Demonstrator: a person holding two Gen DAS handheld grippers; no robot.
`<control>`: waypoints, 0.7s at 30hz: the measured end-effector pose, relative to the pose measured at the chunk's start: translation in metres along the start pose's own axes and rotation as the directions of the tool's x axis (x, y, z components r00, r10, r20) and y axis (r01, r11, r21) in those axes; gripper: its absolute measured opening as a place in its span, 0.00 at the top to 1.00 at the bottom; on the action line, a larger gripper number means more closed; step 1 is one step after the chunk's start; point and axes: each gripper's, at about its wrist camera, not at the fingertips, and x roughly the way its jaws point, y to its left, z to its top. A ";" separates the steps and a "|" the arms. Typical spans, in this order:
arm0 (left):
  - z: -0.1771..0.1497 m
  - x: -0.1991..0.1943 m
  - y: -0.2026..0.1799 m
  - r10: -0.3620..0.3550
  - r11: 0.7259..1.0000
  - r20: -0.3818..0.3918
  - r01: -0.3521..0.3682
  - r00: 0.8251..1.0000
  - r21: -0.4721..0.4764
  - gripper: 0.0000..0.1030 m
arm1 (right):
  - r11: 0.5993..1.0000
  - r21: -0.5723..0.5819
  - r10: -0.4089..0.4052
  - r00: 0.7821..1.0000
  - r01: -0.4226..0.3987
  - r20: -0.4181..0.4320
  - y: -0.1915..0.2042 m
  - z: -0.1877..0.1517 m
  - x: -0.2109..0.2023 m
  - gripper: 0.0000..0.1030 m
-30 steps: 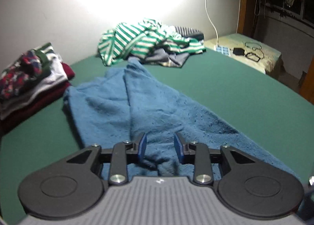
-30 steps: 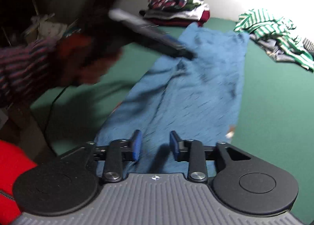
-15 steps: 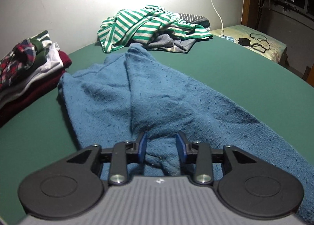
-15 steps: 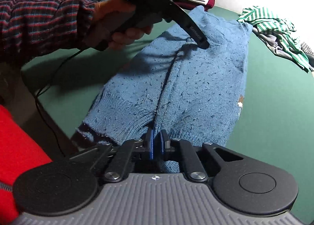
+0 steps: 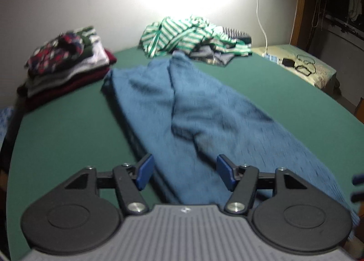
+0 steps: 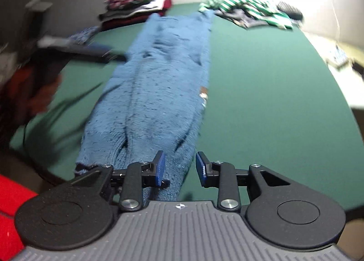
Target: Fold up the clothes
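A blue knitted sweater (image 5: 182, 113) lies lengthwise on the green table (image 5: 68, 129), folded into a long strip; it also shows in the right wrist view (image 6: 159, 92). My left gripper (image 5: 184, 174) is open and empty, just above the sweater's near side. My right gripper (image 6: 178, 167) is open and empty over the sweater's hem at the table's near edge. In the right wrist view the left gripper (image 6: 109, 55) appears blurred beside the sweater's left edge.
A stack of folded clothes (image 5: 66, 67) sits at the table's back left. A heap of unfolded clothes with a green-striped shirt (image 5: 188, 36) lies at the back. A side table with cables (image 5: 302, 65) stands at the right. A white cord (image 5: 261, 11) hangs on the wall.
Both grippers have opened and let go of the sweater. The left gripper has drawn back to the left; the right one has shifted right along the hem.
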 end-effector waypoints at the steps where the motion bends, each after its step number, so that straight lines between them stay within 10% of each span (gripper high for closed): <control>1: -0.009 -0.006 -0.002 0.005 1.000 -0.019 -0.005 1.000 -0.012 0.38 | 1.000 0.017 0.004 1.000 -0.004 -0.006 -0.002 0.001 0.003 0.67; 21: -0.071 -0.042 -0.040 -0.031 0.951 -0.198 -0.033 0.980 -0.309 0.37 | 0.977 -0.003 0.209 0.957 -0.214 -0.202 -0.035 0.022 0.033 0.60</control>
